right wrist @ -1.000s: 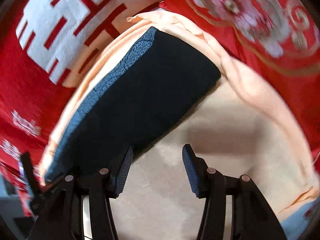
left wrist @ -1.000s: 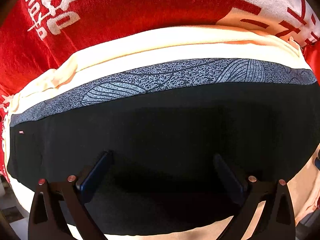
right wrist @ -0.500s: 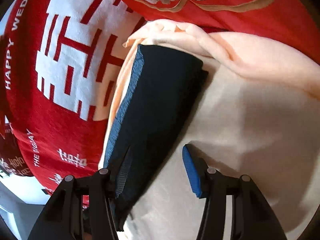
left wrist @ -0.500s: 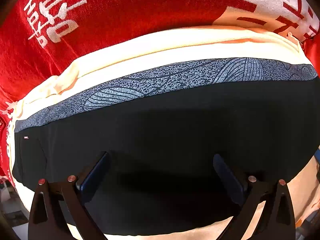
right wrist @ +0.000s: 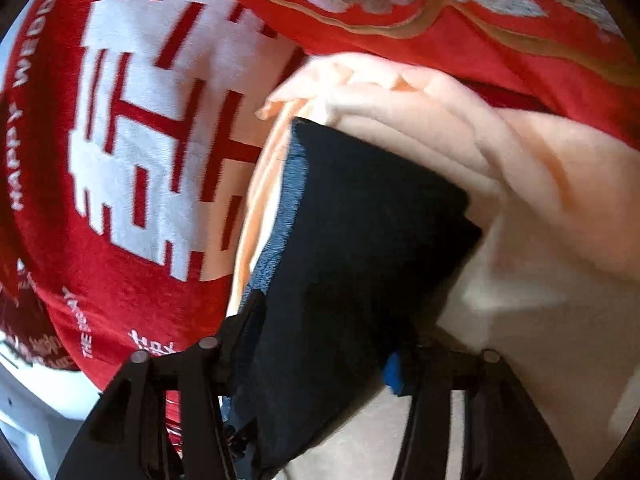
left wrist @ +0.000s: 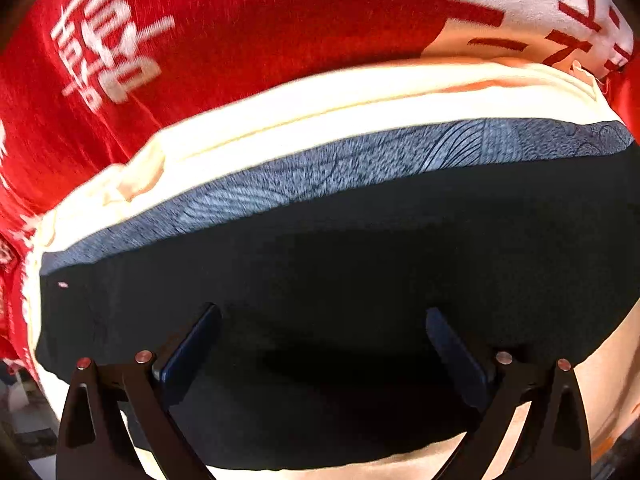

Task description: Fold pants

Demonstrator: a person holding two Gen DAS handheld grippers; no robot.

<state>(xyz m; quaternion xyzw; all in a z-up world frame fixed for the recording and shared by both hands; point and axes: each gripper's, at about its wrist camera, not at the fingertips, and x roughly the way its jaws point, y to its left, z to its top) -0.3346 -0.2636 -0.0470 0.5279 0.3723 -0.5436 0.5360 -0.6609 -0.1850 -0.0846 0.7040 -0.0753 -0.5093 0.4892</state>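
The black pants (left wrist: pixel 360 264) lie folded into a wide band with a grey patterned waistband (left wrist: pixel 320 168) along the far edge. My left gripper (left wrist: pixel 320 340) is open, its fingers spread over the black cloth near its front edge. In the right wrist view the folded pants (right wrist: pixel 360 240) run from the middle down between my right gripper's (right wrist: pixel 324 344) fingers. The jaws stand apart around the cloth's end; the blue pad of the right finger (right wrist: pixel 394 374) peeks out beside it. I cannot tell if they pinch it.
The pants rest on cream garments (left wrist: pixel 280 120) (right wrist: pixel 540 240) piled beneath them. All lie on a red blanket (left wrist: pixel 240 20) (right wrist: pixel 120 140) with white characters and lettering. A white surface (right wrist: pixel 32 412) shows beyond the blanket's edge at lower left.
My right gripper has swung left and forward, so the end of the black pants now sits between its fingers. The left view has shifted only slightly.
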